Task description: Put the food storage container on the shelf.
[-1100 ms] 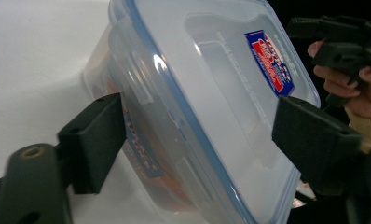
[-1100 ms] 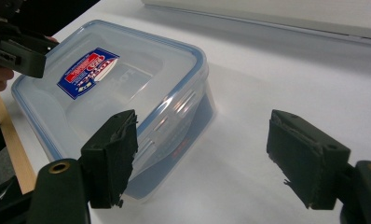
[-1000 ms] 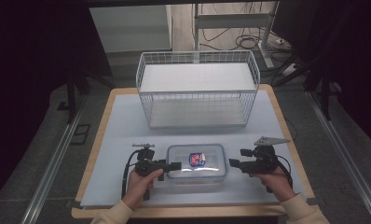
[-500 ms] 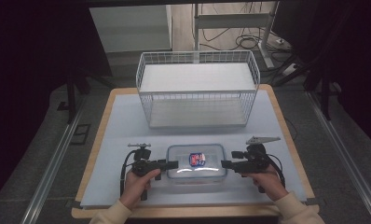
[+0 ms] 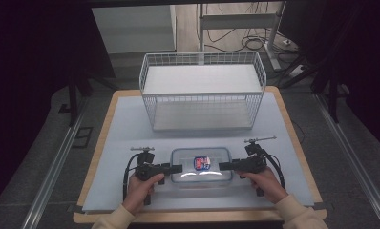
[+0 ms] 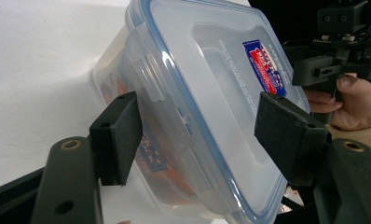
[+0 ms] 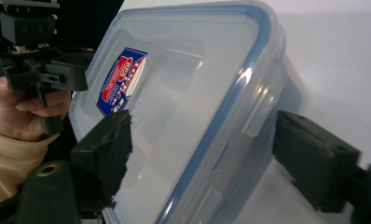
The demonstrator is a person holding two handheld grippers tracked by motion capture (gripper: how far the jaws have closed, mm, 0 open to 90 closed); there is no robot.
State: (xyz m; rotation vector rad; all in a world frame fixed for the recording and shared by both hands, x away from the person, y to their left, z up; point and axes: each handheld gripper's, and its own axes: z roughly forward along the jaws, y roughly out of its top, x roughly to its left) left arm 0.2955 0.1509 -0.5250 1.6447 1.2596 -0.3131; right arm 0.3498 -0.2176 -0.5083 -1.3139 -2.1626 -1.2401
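Near the table's front edge, the left gripper (image 5: 176, 168) and right gripper (image 5: 225, 166) have closed in on the clear lidded container (image 5: 201, 166) — jaws apart, straddling its ends. Farther back sits the white wire basket (image 5: 202, 90), unmoved.

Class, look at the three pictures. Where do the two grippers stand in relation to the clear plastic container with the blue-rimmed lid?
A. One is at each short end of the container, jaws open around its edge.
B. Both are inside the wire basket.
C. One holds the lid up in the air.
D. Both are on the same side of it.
A: the left gripper and right gripper flank the container on the table, and each gripper view shows open jaws astride its rim.
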